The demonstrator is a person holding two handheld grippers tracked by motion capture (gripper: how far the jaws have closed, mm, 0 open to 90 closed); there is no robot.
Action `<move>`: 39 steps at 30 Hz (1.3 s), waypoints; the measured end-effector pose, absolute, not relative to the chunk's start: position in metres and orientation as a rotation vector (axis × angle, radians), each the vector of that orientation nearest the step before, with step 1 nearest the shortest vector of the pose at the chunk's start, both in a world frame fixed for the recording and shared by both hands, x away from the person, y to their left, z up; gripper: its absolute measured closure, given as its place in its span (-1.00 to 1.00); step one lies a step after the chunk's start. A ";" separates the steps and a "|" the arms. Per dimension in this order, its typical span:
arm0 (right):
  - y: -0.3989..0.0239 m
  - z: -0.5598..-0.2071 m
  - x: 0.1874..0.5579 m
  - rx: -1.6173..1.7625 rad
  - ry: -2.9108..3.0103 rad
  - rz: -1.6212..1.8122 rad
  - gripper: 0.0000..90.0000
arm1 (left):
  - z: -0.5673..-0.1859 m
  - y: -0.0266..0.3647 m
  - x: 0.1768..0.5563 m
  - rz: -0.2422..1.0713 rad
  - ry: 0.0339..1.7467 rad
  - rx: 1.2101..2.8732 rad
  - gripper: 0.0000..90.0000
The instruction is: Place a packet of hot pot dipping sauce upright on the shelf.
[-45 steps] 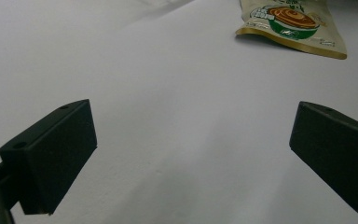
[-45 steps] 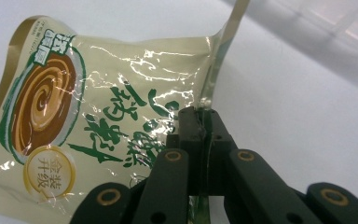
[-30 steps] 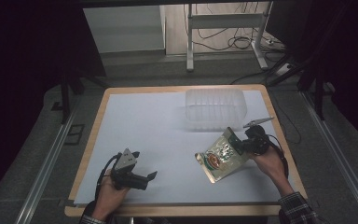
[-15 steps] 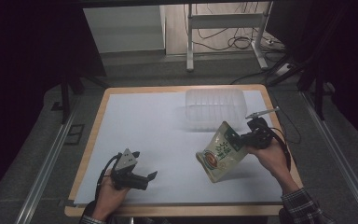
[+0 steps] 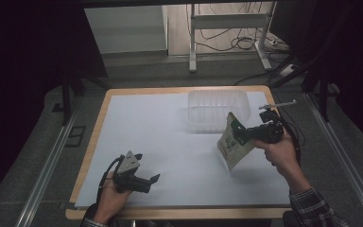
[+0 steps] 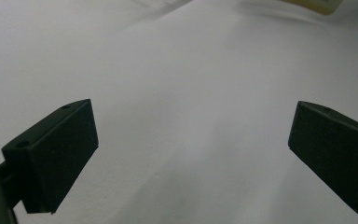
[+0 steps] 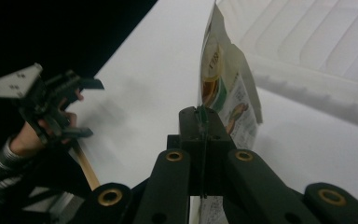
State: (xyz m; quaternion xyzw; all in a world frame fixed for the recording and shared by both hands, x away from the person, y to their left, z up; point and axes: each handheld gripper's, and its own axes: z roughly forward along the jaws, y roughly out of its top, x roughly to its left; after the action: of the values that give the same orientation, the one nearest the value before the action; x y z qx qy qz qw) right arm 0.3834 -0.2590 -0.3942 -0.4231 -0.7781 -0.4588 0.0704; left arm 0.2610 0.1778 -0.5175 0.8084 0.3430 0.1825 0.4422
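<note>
Right tool [image 5: 240, 134] pinches the snack pouch [image 5: 230, 146], lifted off the surface [image 5: 160, 137] at right; the clear tray [image 5: 215, 109] above awaits it. Left tool [image 5: 152, 178], jaws spread, idles lower left.

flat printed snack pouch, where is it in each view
High view: the flat printed snack pouch hangs right of centre, pinched by the right gripper.
Left gripper view: a pale corner at the top edge, probably the pouch.
Right gripper view: centre, upright above the shut jaws.
Shared landmark: the white table sheet.
</note>
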 end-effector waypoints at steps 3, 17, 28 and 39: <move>-0.263 -0.391 0.385 -1.281 -2.299 -1.413 0.98 | -0.518 0.178 0.261 0.453 0.850 2.007 -0.98; -0.286 -0.374 0.396 -1.367 -2.156 -1.573 0.98 | -0.518 0.177 0.261 0.456 0.847 2.012 -0.98; -0.287 -0.360 0.417 -1.423 -2.155 -1.629 0.98 | -0.517 0.176 0.260 0.460 0.846 2.012 -0.98; -0.280 -0.358 0.441 -1.476 -2.162 -1.625 0.98 | -0.518 0.175 0.260 0.461 0.843 2.016 -0.97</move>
State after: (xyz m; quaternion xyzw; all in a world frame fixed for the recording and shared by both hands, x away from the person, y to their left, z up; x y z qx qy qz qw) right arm 0.4413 -0.2801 -0.3585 -0.4788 -0.7014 -0.5272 0.0302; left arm 0.2598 0.1749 -0.5175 0.8112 0.3392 0.1855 0.4387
